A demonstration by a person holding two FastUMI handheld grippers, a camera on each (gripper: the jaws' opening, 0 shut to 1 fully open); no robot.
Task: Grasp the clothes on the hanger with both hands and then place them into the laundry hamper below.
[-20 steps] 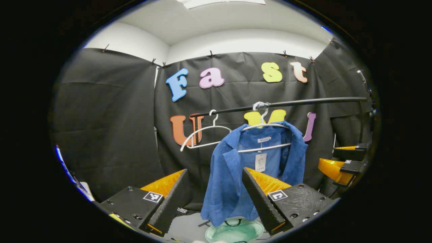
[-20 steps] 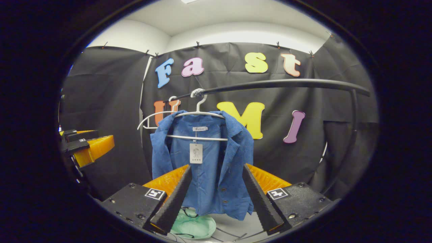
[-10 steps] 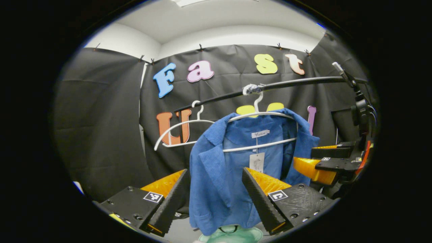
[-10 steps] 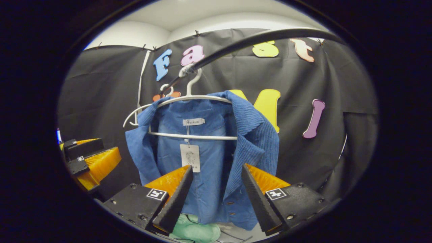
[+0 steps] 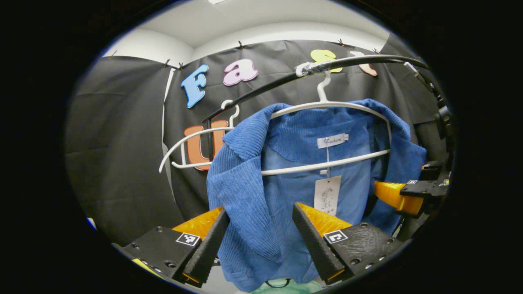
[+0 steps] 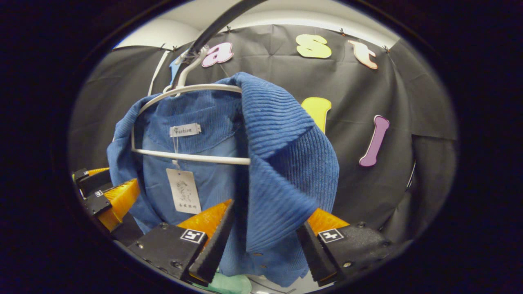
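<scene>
Your left hand-held gripper (image 5: 258,237) is released, its jaws spread, and the front panel of the blue jacket (image 5: 261,212) hangs between them, below its lapel; the fingers do not press the cloth yet. Your right hand-held gripper (image 6: 263,241) is also released, and the other lapel of the jacket (image 6: 282,171) hangs down into its gap. Whether the cloth already touches a finger there, I cannot tell, because the fold covers it.

The jacket is on the white hanger (image 5: 327,107), and this hanger hooks on the black rail (image 5: 359,61). A second, bare hanger (image 5: 192,143) hangs on the rail beside the jacket.

So you are at the reaching step, before the grasp. Next, you should clench both grippers on the cloth, one on each lapel, then lift the jacket off the hanger. The green laundry hamper (image 6: 229,283) waits below the jacket.
</scene>
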